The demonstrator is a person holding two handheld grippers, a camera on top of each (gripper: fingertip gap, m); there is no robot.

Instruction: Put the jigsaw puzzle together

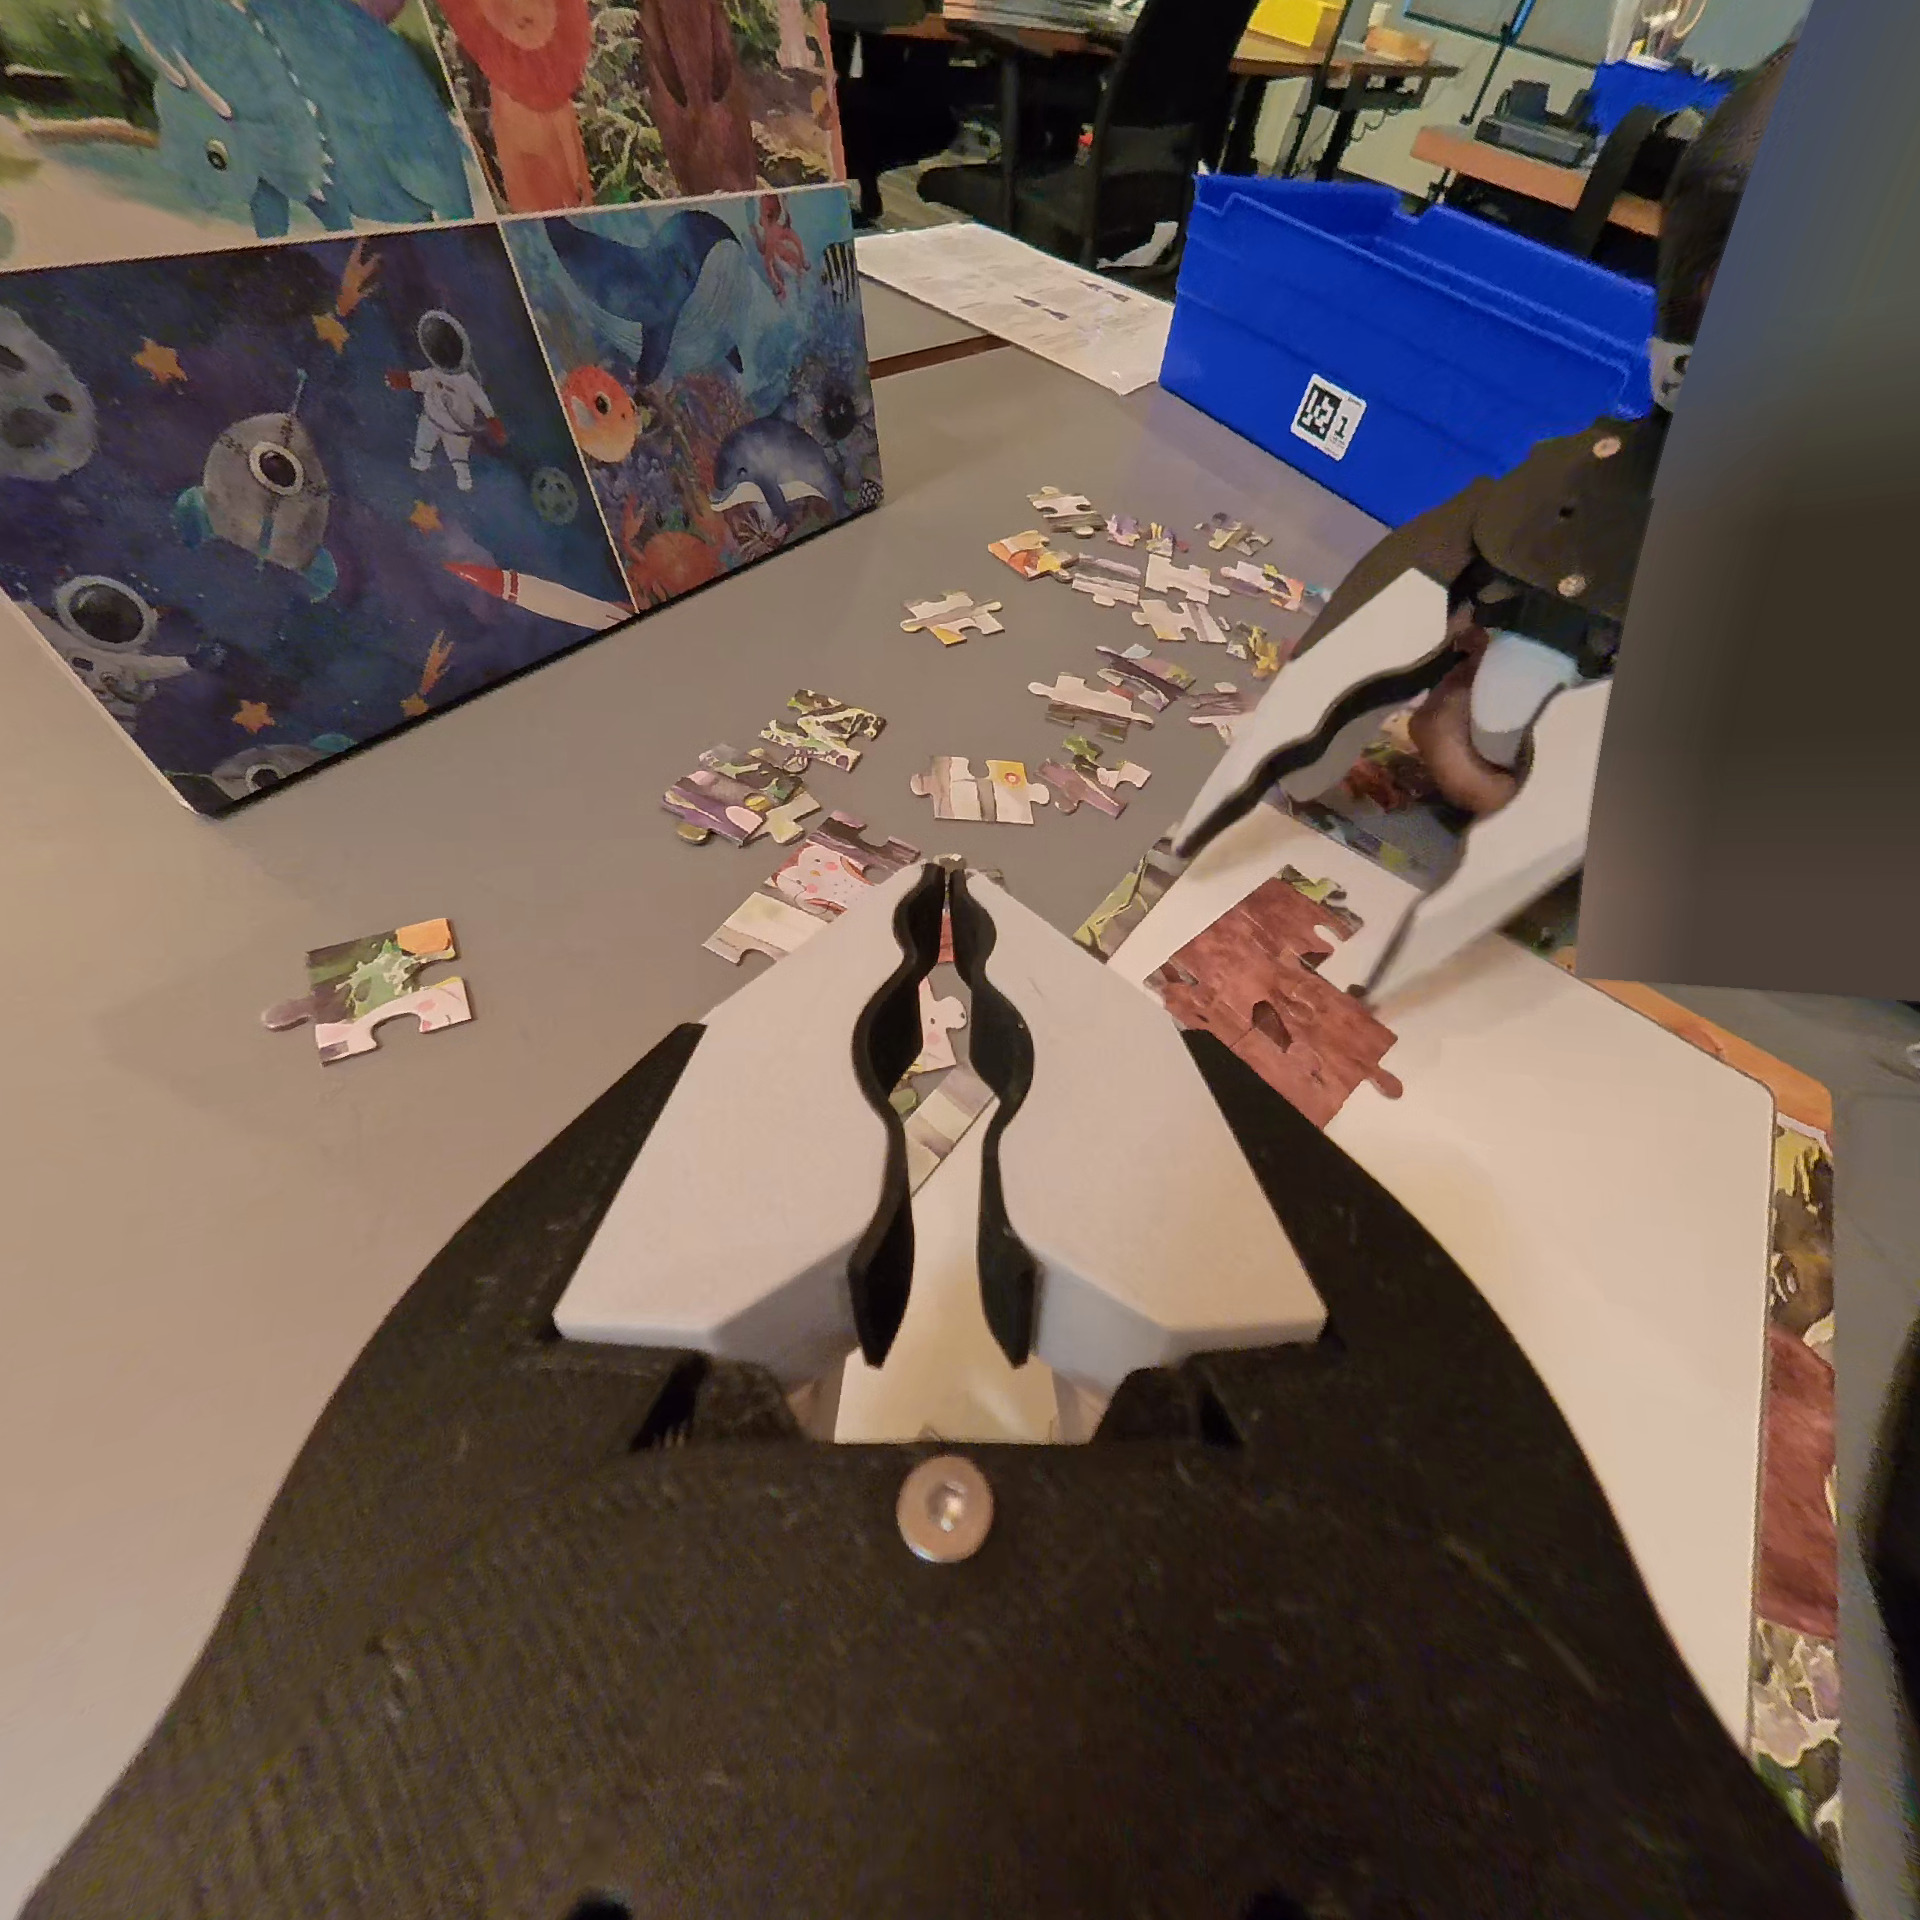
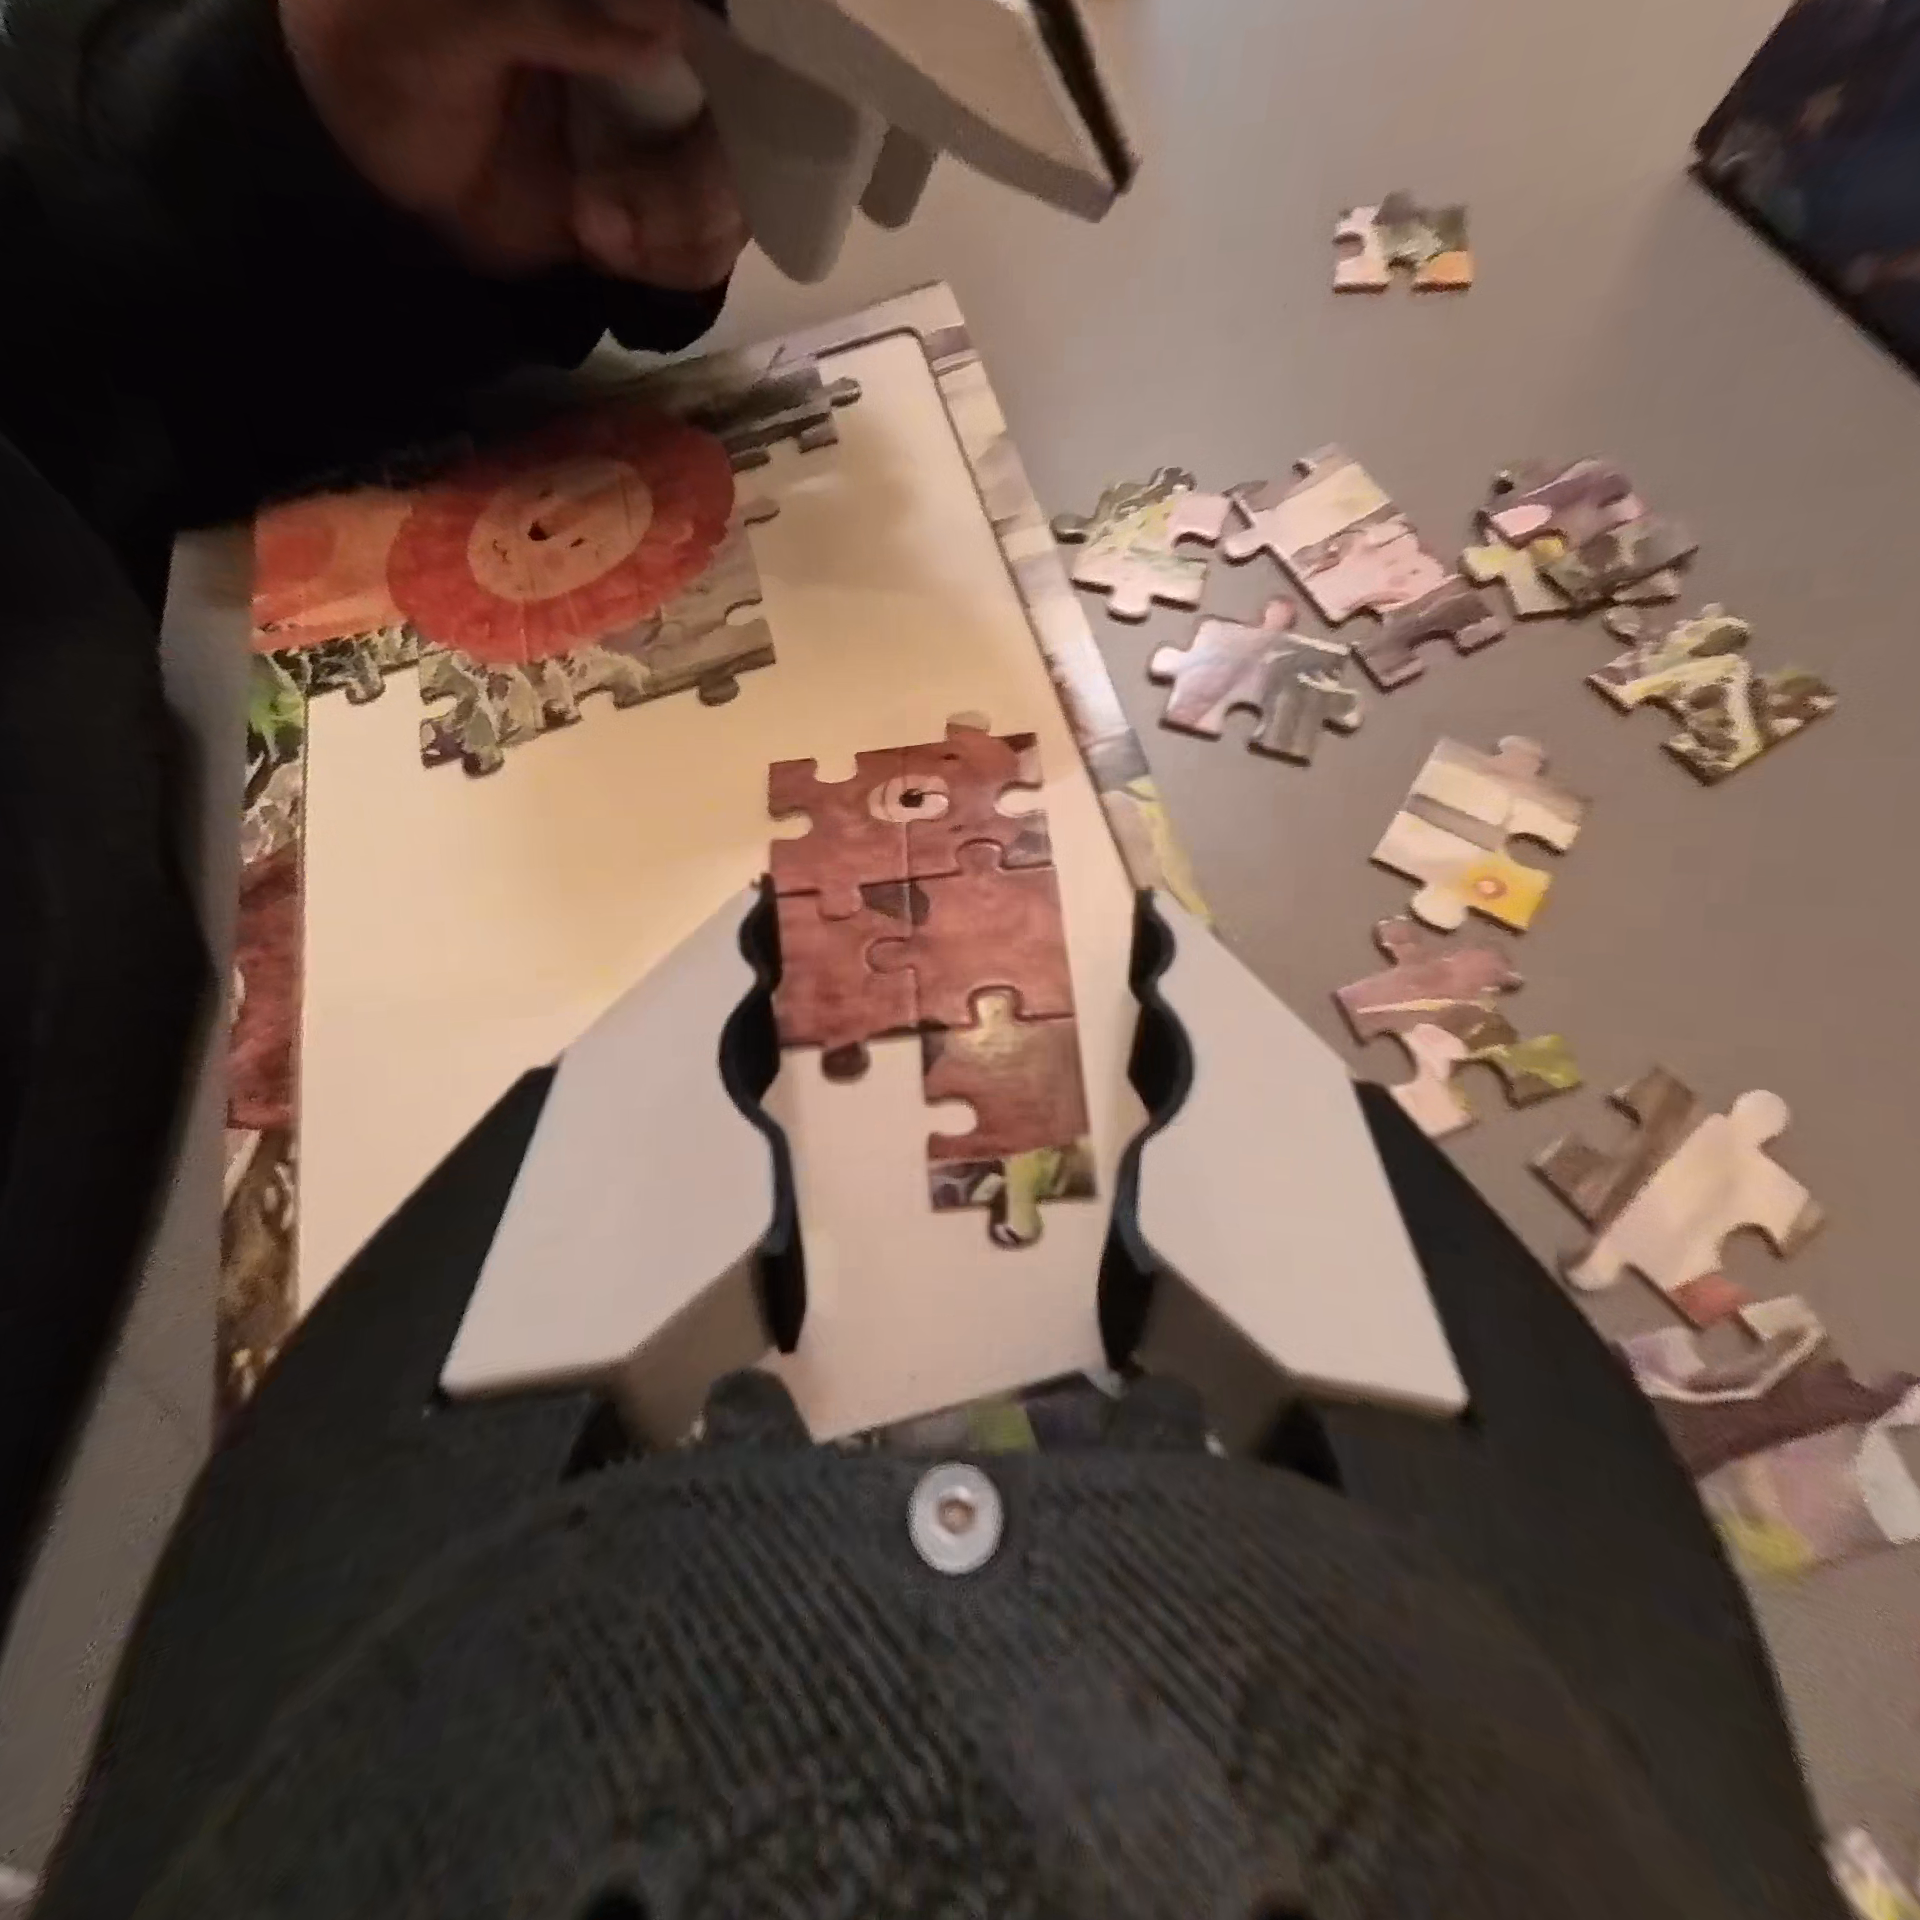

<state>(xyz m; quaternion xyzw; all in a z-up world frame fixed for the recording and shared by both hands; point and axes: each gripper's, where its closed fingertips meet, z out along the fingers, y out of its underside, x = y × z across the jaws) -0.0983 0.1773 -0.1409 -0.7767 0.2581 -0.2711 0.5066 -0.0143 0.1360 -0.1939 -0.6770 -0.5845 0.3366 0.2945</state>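
**Right tongs straddle the brown block on the tray**

Closest in, the right tongs (image 2: 951, 909) are spread wide, one tip on each side of the brown block (image 2: 925, 940) of joined pieces. Neither tip is clearly pressing it; they look to be just beside its long edges. The block lies flat on the pale tray (image 2: 499, 935), close to the tray's right edge in the right wrist view. Its long axis runs straight ahead from these tongs, in line with the fingers, so any squeeze would come across its narrow width. My read: this is a nudge or line-up step, sliding the block toward its seat near the printed border.

Further up the tray, the lion section (image 2: 566, 561) is already assembled at the far left corner, well apart from the brown block, with bare tray between them.

The left tongs (image 1: 948, 871) are pressed together, tips meeting, with no piece visibly pinched. They hover over the table (image 1: 312, 1195) just off the tray's edge, so the right tongs are plainly the nearer to the block.

Out beyond, loose pieces (image 1: 1122, 644) lie scattered on the grey table, one pair (image 1: 379, 987) off alone. Plenty still to place. At the back stand the puzzle box (image 1: 312, 499) and a blue bin (image 1: 1434, 343).
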